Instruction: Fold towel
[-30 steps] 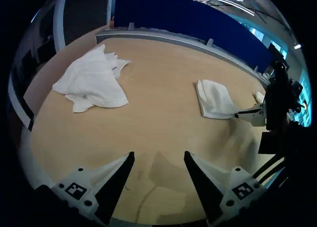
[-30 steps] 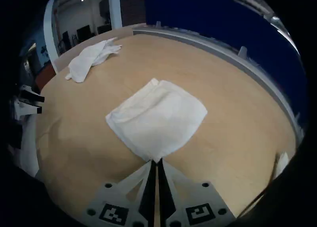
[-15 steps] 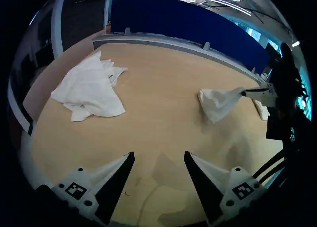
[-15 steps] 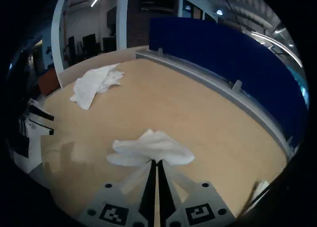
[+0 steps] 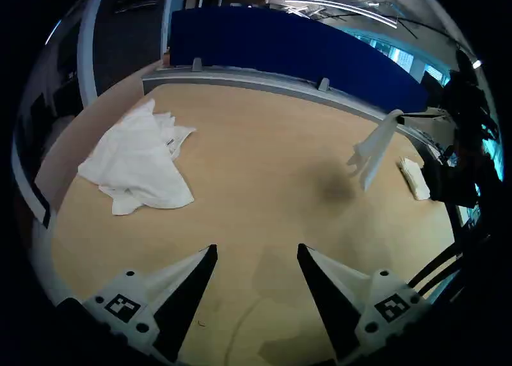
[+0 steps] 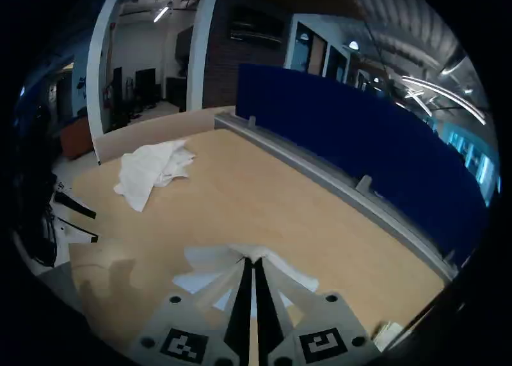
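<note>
left tool (image 5: 256,263): 2 white wedge fingers (image 5: 185,283), black inner faces | square black-white markers (image 5: 122,306) | right tool (image 6: 254,270): same

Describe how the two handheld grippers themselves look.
The left gripper has two white wedge-shaped fingers with black inner faces, each bearing a square black-and-white marker. The right gripper is built the same. Thin black cables run beside the left gripper.

Wooden table (image 5: 269,148), crumpled cloth (image 5: 137,161), folded towel (image 5: 415,177)
</note>
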Demonstrator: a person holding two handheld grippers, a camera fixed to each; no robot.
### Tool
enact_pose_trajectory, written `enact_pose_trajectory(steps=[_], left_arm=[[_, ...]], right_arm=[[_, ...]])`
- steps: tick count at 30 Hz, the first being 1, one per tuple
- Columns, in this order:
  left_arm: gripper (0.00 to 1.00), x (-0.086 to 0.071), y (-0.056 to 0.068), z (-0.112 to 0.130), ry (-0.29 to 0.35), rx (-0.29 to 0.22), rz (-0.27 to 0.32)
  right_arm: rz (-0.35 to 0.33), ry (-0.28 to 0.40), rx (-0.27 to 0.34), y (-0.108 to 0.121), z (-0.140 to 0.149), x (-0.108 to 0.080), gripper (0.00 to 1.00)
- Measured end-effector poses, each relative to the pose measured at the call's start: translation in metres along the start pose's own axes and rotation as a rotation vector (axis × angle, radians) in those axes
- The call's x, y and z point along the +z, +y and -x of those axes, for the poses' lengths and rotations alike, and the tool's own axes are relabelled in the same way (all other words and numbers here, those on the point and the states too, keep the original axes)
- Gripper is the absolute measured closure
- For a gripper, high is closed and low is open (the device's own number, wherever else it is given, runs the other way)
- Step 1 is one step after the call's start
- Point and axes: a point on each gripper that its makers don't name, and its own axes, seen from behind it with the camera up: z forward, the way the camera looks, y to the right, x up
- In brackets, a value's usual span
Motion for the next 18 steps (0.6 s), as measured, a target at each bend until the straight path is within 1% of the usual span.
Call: enact_pose_trajectory(steps=[5,11,18], left_arm=[[0.07,-0.002,0.004,-0.005,0.007,0.009,0.009],[0.07,-0.002,0.010,-0.005,0.007,0.019,0.019],[0.07,0.000,0.016,-0.004,0.002,0.033,0.025]], right_arm=[[0.017,0.002,0.002,0.011,0.000,-0.006,0.97],[0.029,0.003,0.022,0.026,0.001,-0.013,0.97],[0.052,-0.002,0.041,0.052,0.008,-0.023,0.97]])
